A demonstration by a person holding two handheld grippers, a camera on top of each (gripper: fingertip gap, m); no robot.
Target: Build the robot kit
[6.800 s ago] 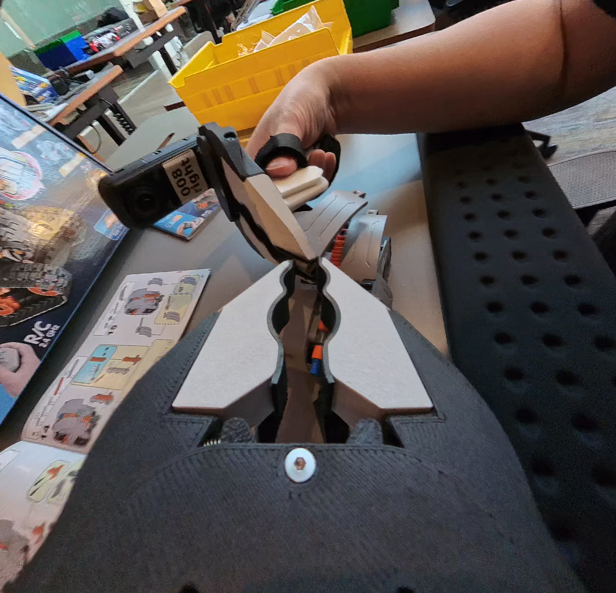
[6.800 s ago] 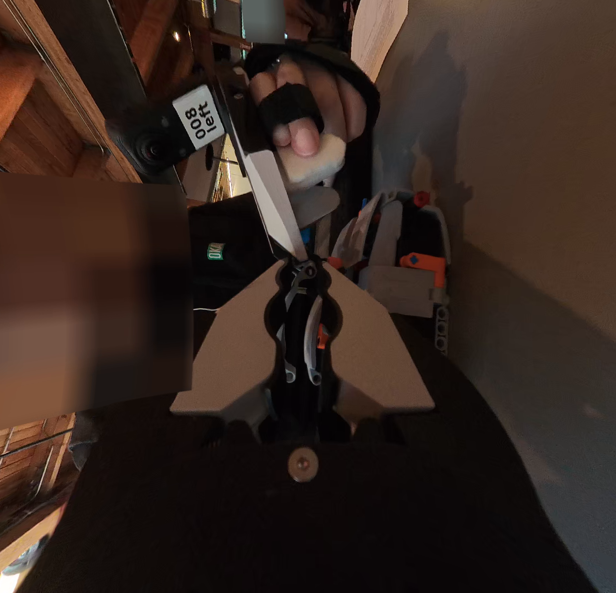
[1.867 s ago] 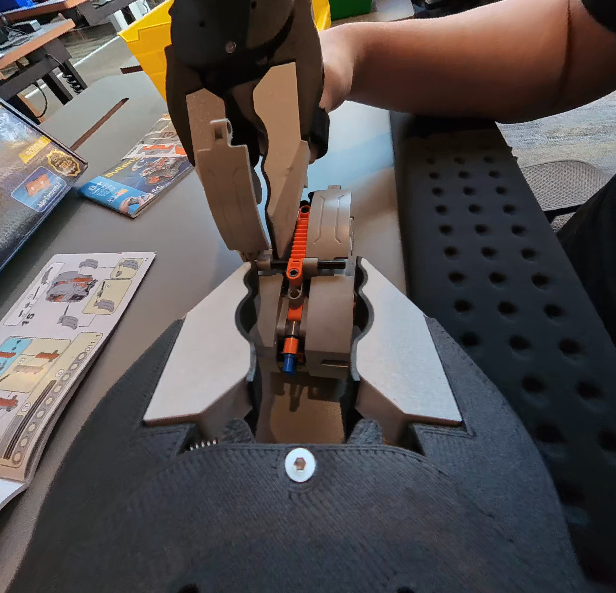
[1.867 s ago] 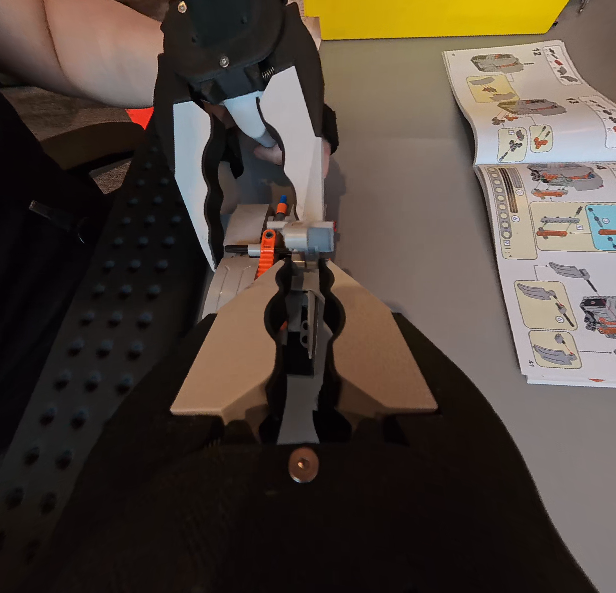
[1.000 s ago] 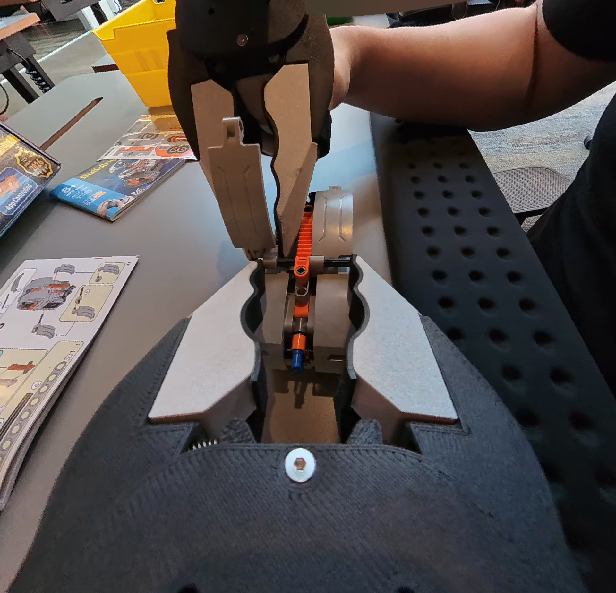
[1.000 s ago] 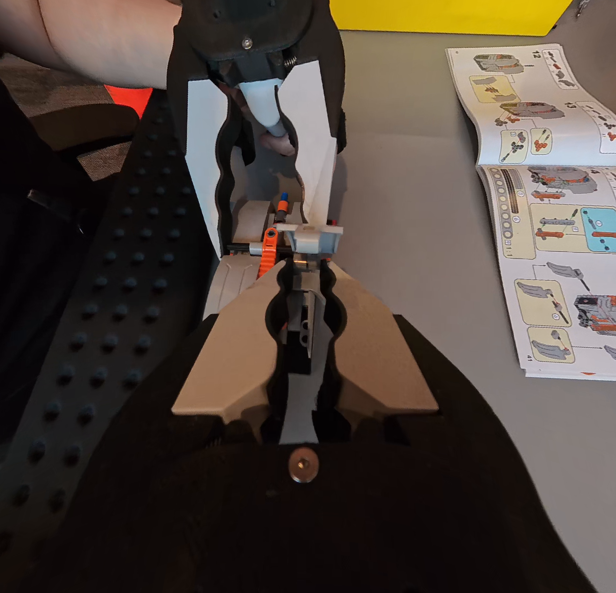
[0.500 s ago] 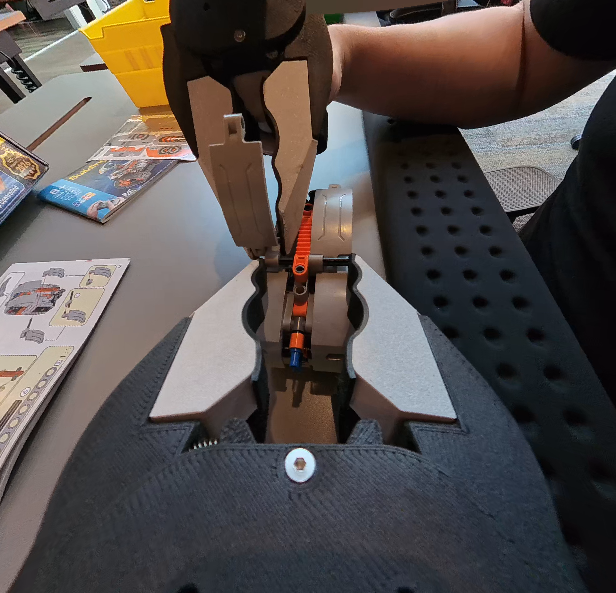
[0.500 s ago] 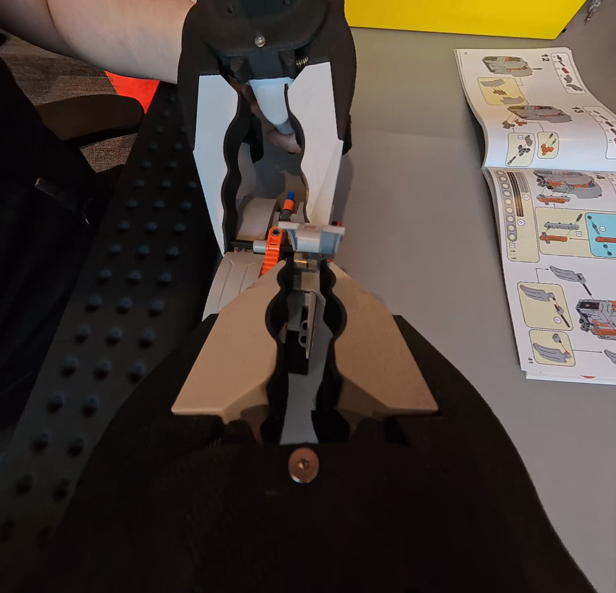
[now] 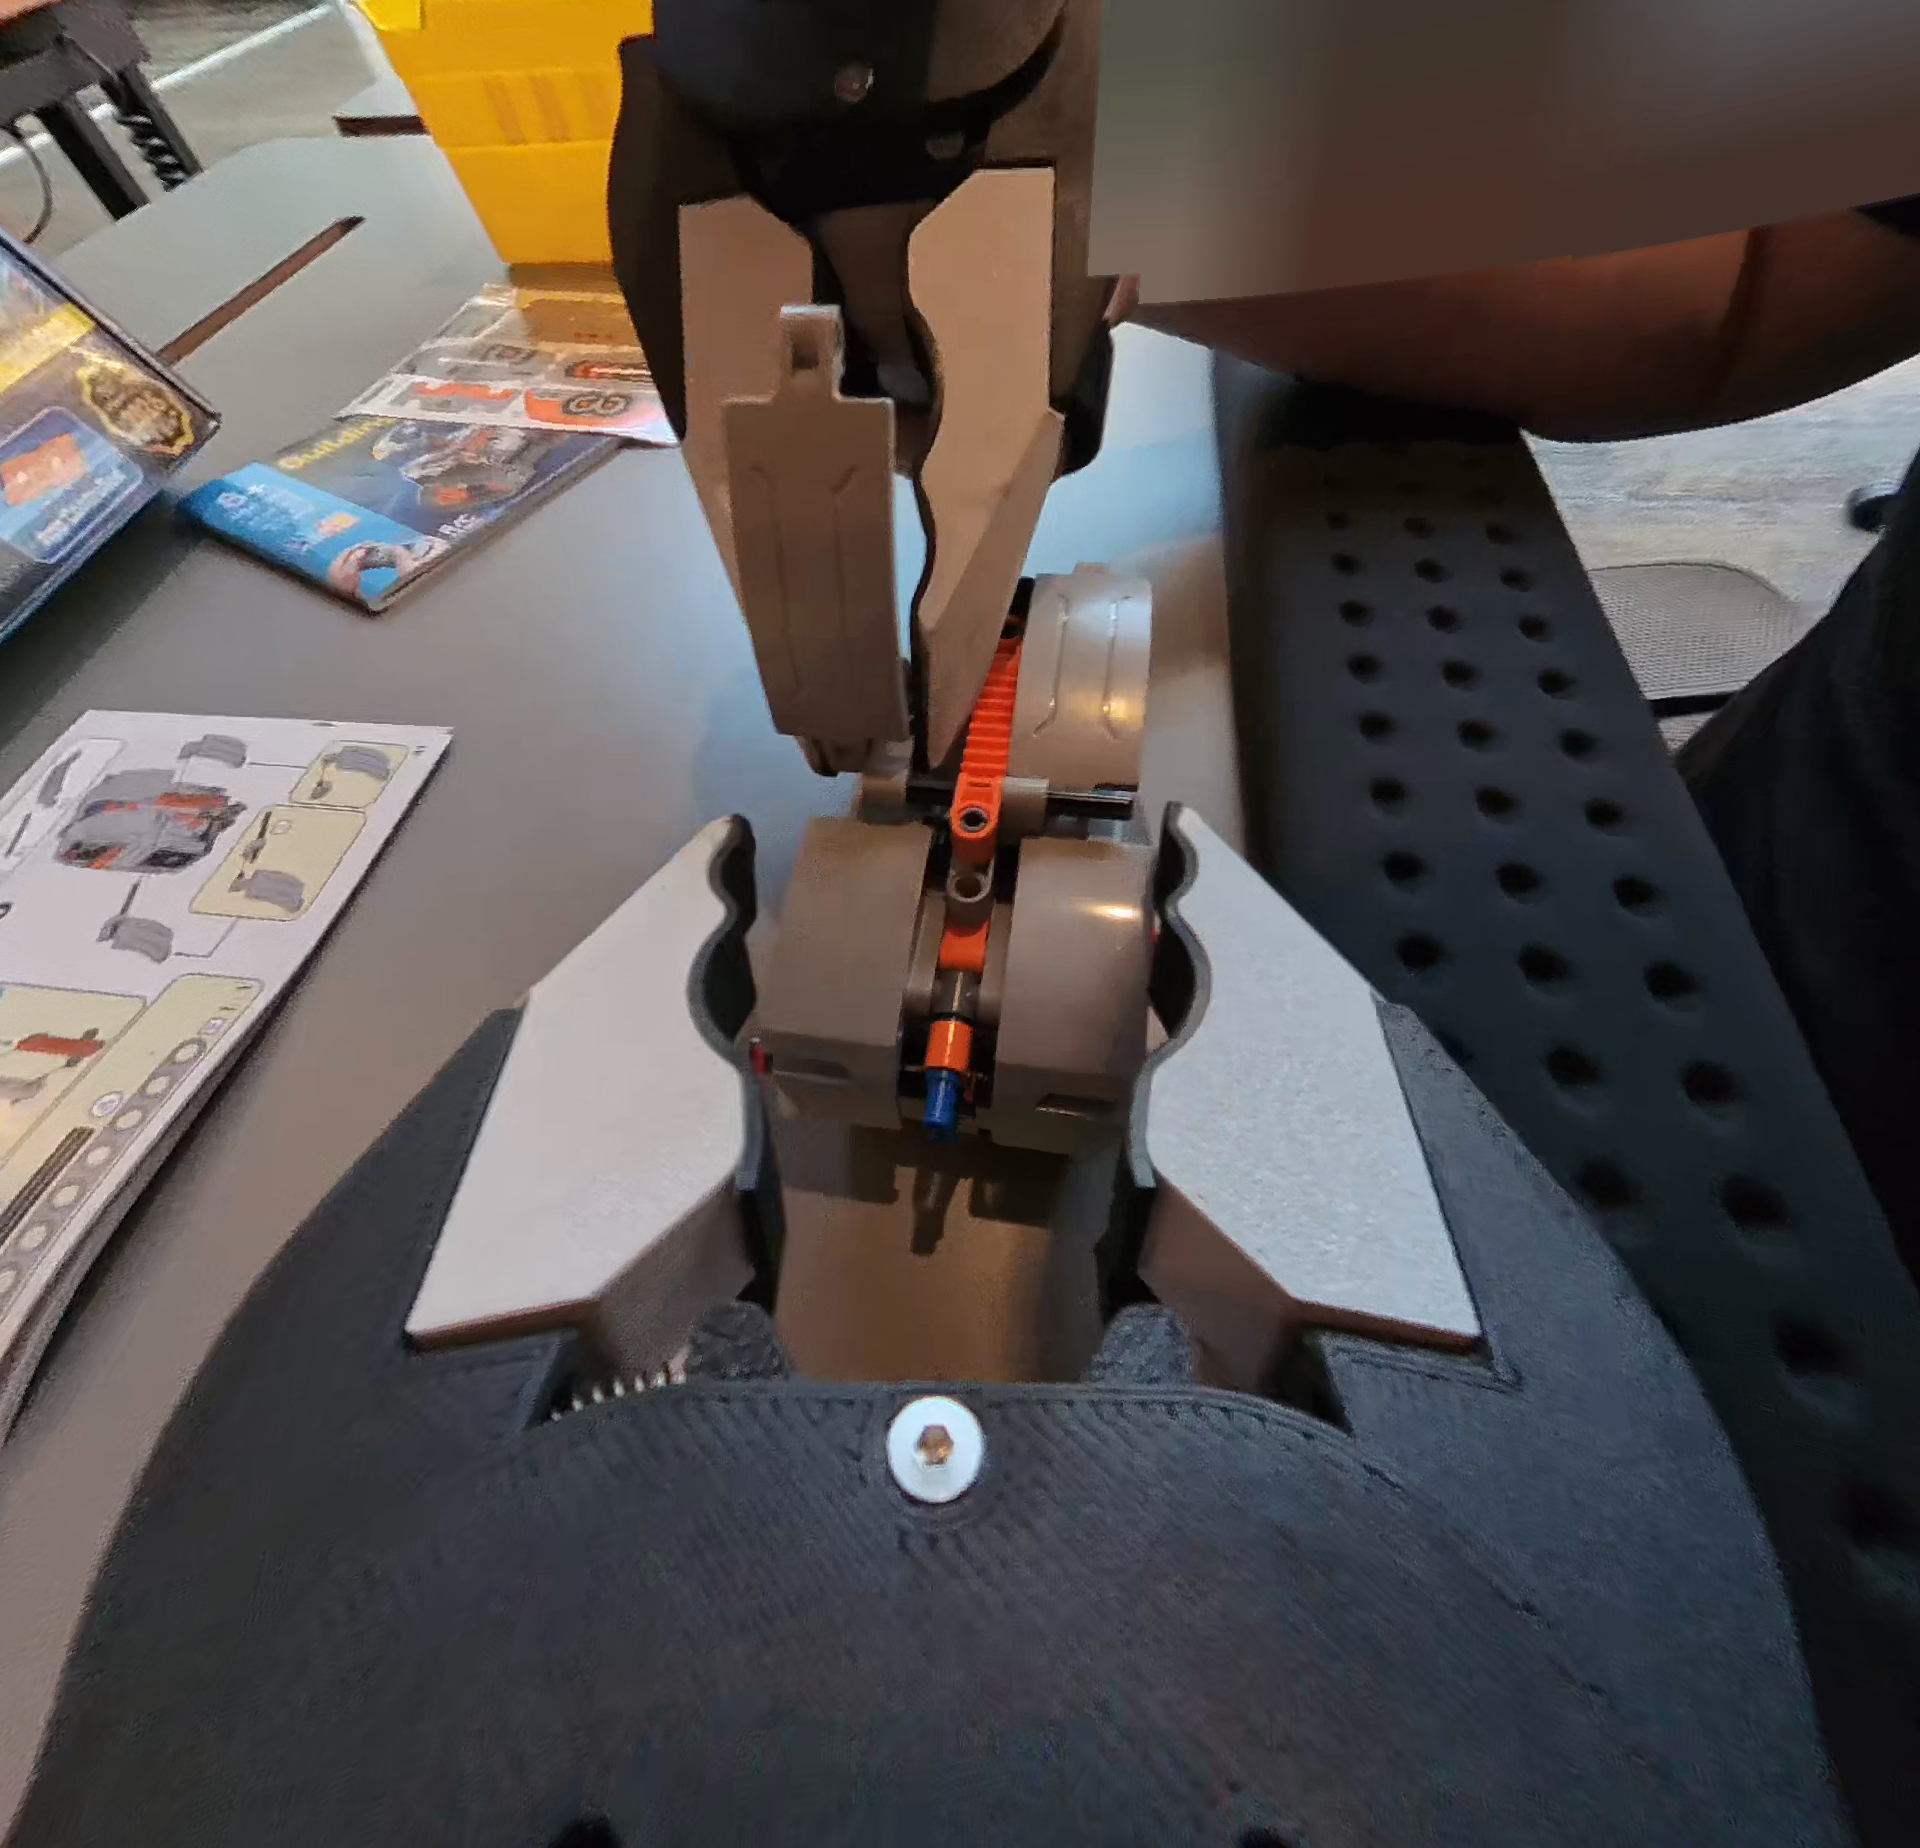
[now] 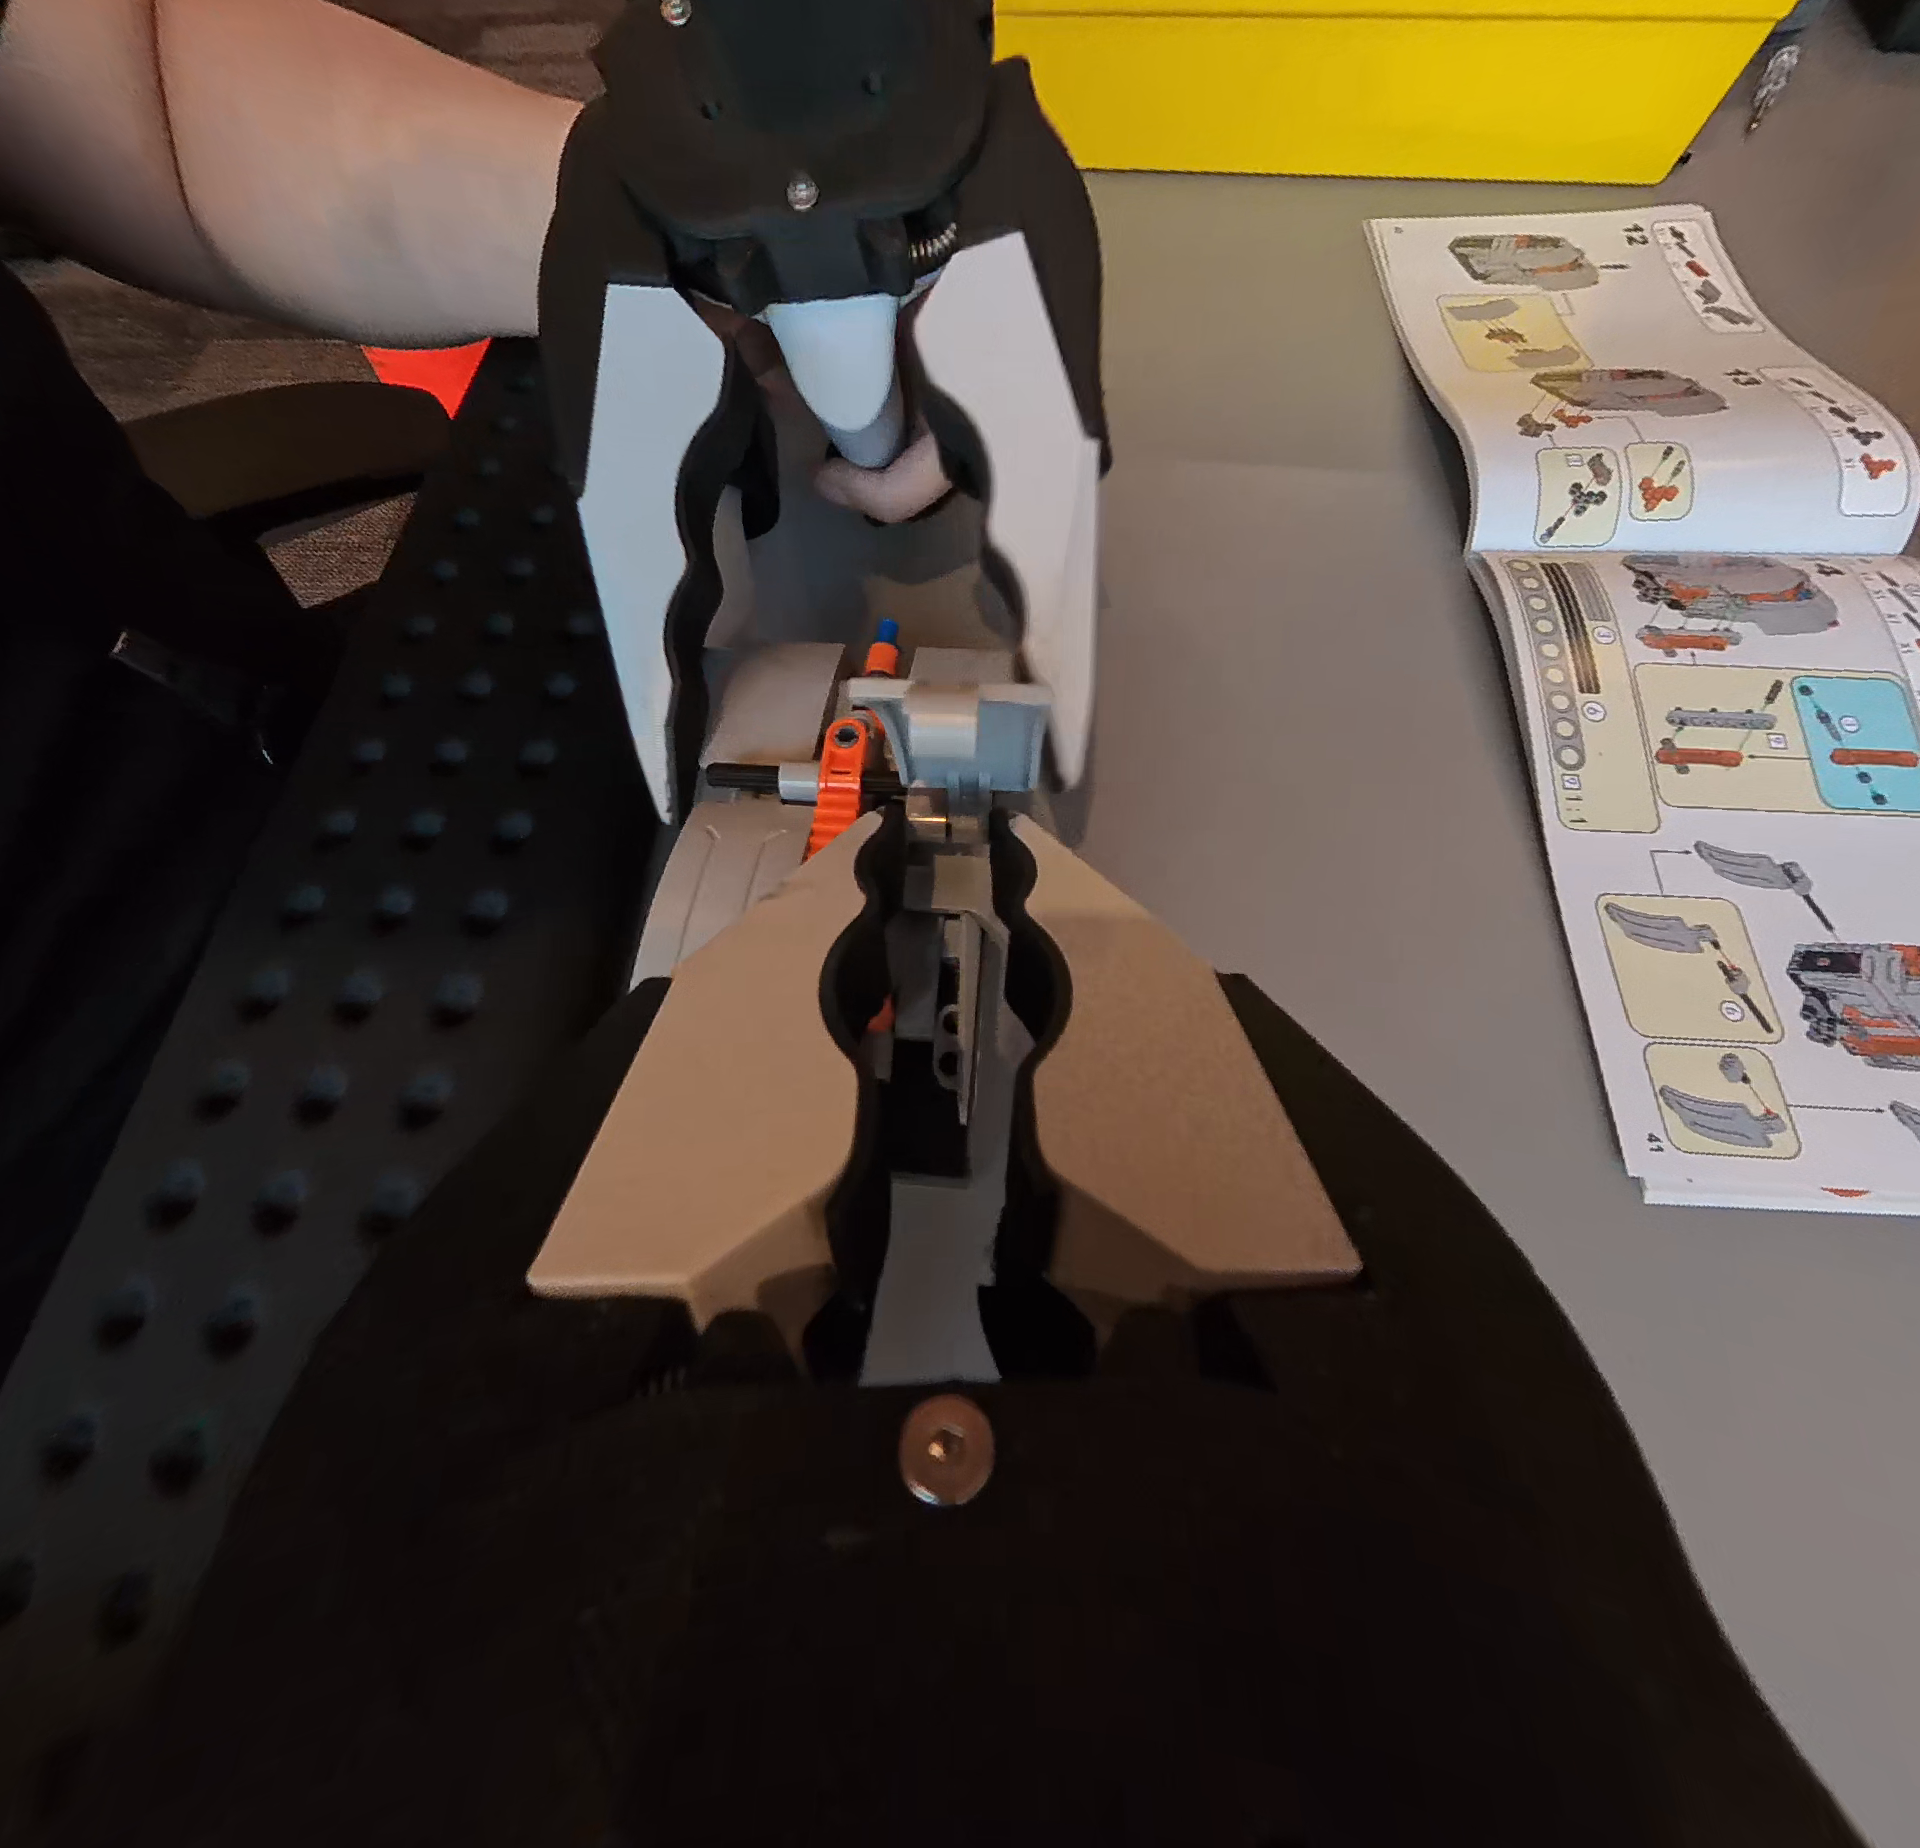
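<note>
A grey brick-built model (image 9: pixel 842 967) with an orange toothed beam (image 9: pixel 992 718) and a blue pin lies on the grey table between the fingers of my left gripper (image 9: pixel 951 827). The jaws stand open, one on each side of the model with narrow gaps. My right gripper (image 9: pixel 914 749) comes from the far side, shut on a long grey panel piece (image 9: pixel 810 572). The piece's lower end sits at the model's black axle. In the right wrist view the held panel piece (image 10: pixel 961 749) shows at my right gripper's (image 10: pixel 935 832) tips, with the left gripper (image 10: pixel 868 790) beyond around the model (image 10: pixel 769 702).
A black studded track strip (image 9: pixel 1507 863) lies along one side of the model and also shows in the right wrist view (image 10: pixel 312 967). An open instruction booklet (image 9: pixel 156 915) lies on the other side. A yellow bin (image 9: pixel 520 84), a blue booklet (image 9: pixel 384 520) and a printed box (image 9: pixel 62 448) stand farther off.
My left gripper's jaws have spread wider around the model in the last half second. My right gripper still holds the grey panel at the axle, only slightly shifted.
</note>
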